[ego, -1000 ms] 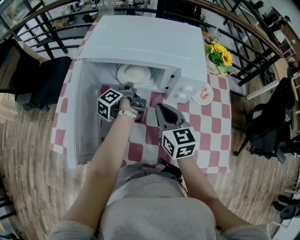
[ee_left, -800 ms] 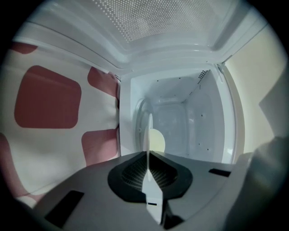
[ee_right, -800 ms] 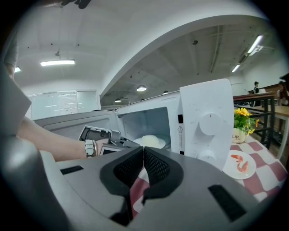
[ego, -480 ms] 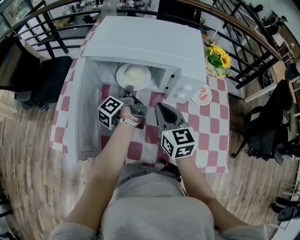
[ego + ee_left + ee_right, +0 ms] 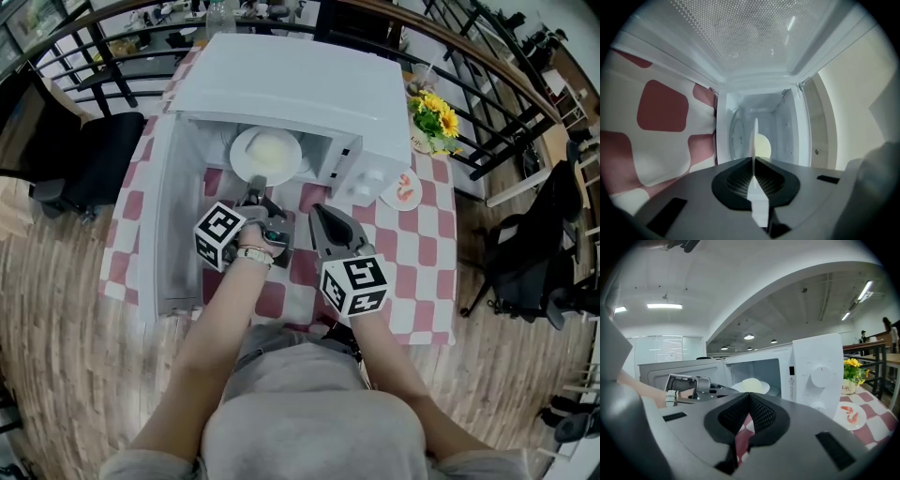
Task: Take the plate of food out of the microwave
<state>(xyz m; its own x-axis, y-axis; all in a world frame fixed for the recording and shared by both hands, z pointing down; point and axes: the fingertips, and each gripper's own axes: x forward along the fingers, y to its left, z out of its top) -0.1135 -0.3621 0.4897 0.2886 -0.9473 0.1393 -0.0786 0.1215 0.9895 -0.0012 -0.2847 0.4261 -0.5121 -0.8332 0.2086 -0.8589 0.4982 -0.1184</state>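
Gripping the near rim of a white plate (image 5: 265, 155), the person's left gripper (image 5: 255, 187) reaches into the open mouth of a white microwave (image 5: 292, 82) that stands on a table (image 5: 424, 253) covered in a red-and-white checked cloth. The left gripper view shows the two jaws pressed together on the thin edge of the plate, which runs edge-on between the dark ribbed pads (image 5: 736, 180). The plate carries a pale, rounded mound of food (image 5: 273, 147) and sits at the front of the cavity, partly under the oven's top and not yet clear of the opening. The microwave door (image 5: 167, 220) hangs swung wide to the left of the head view. The right gripper (image 5: 317, 212) hovers above the checked cloth just in front of the oven, beside the left one and apart from the plate; its jaws are closed together with nothing between them. To the right of the microwave's control panel with its two dials (image 5: 819, 376) lies a small saucer (image 5: 404, 190) with a red shrimp pattern, and behind it stands a pot of yellow flowers (image 5: 438, 114). A dark railing (image 5: 487, 75) curves round the far side of the table.
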